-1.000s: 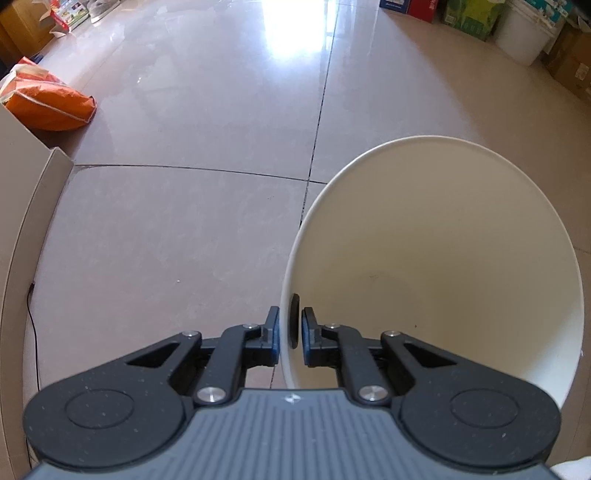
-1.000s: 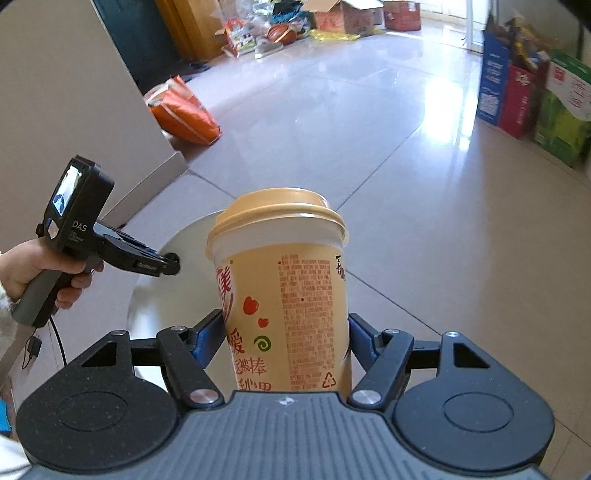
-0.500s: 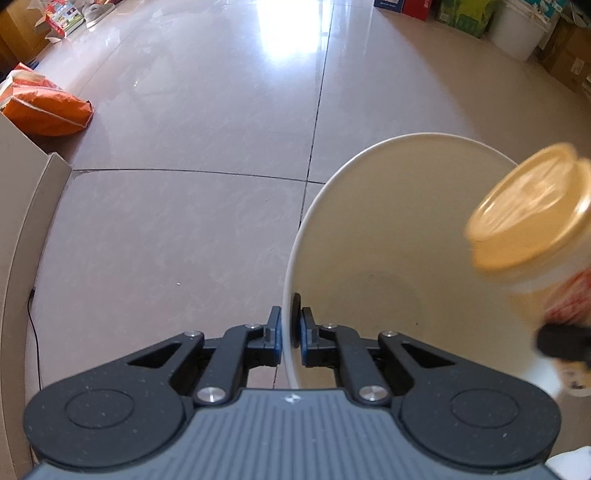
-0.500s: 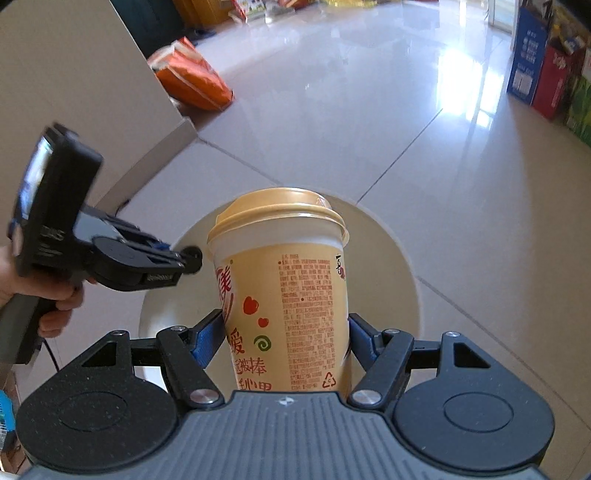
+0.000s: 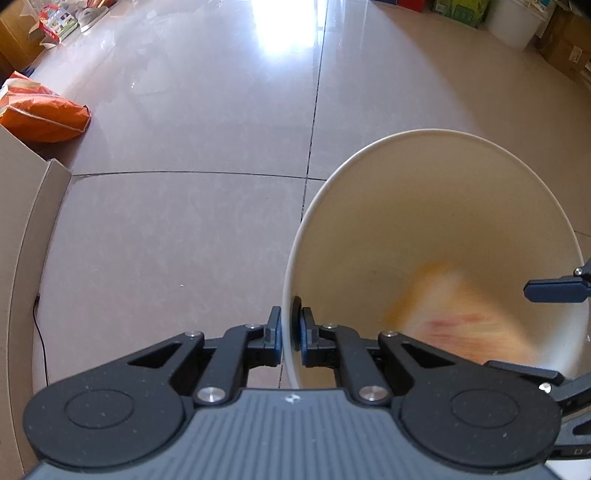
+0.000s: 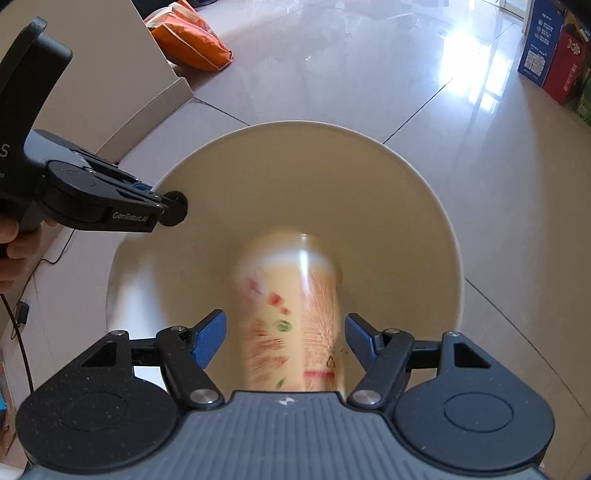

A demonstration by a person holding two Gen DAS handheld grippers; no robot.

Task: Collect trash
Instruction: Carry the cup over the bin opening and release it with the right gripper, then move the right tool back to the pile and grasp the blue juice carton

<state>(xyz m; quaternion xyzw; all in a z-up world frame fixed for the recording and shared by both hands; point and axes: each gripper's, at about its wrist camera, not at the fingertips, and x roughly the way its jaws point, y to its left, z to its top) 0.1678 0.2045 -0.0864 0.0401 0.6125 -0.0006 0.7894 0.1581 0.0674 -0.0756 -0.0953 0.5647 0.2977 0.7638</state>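
Note:
A cream bucket-like trash bin (image 5: 480, 177) (image 6: 424, 192) stands on the tiled floor. My left gripper (image 5: 290, 328) is shut on the bin's near rim, one pad inside and one outside; it also shows in the right wrist view as the left gripper (image 6: 173, 208). A yellow-lidded paper cup (image 6: 291, 314) with red print is blurred, dropping inside the bin, and the same cup (image 5: 450, 314) is a smear in the left wrist view. My right gripper (image 6: 284, 338) is open above the bin mouth, its blue pads apart from the cup.
An orange bag (image 5: 40, 114) (image 6: 192, 37) lies on the floor beside a beige cabinet corner (image 5: 22, 206). Boxes (image 6: 546, 62) and a white tub (image 5: 511, 22) line the far wall. A black cable (image 5: 40, 332) runs along the cabinet base.
My right gripper has opened and let go of the cup, which now falls lid-first into the bin. The left gripper has stayed clamped on the rim.

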